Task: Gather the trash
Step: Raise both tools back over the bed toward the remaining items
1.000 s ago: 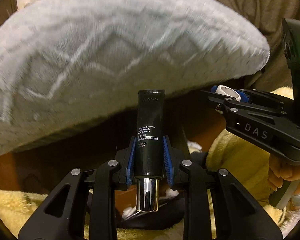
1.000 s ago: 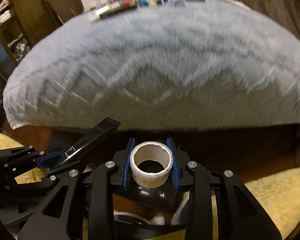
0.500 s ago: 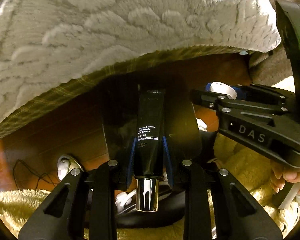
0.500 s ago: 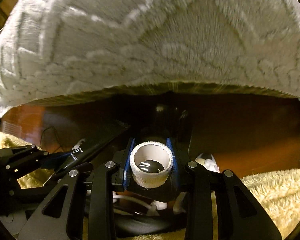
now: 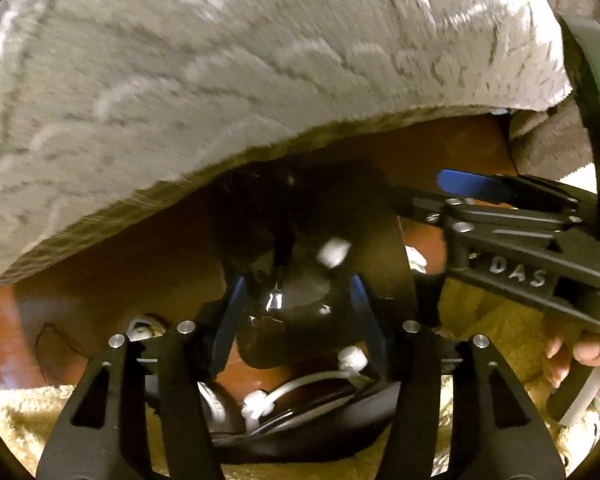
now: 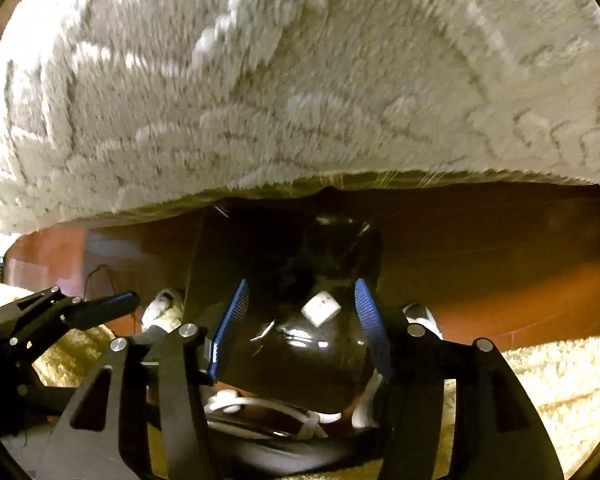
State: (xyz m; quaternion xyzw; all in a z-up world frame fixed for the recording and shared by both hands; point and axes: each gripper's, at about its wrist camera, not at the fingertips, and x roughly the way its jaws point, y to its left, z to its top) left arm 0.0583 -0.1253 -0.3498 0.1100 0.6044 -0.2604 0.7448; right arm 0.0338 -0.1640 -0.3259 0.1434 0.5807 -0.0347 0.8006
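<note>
White tape roll (image 6: 321, 309) tumbling tilted inside the black trash bin (image 6: 228, 280), dark tube's silver cap (image 5: 275, 301) glinting beside it

A second ago our left gripper (image 5: 296, 300) pinched a black eye-cream tube with a chrome cap; now its blue-padded jaws stand wide apart with nothing between them. Our right gripper (image 6: 300, 312) has also let go: the white cardboard roll core (image 6: 321, 309) it was squeezing now appears tilted and blurred between the spread jaws, touching neither, over the dark glossy black bin bag (image 6: 284, 280). A chrome glint (image 5: 275, 301) shows inside the bag; we cannot tell if it is the tube cap. Both cameras have tipped down toward the bag.
</note>
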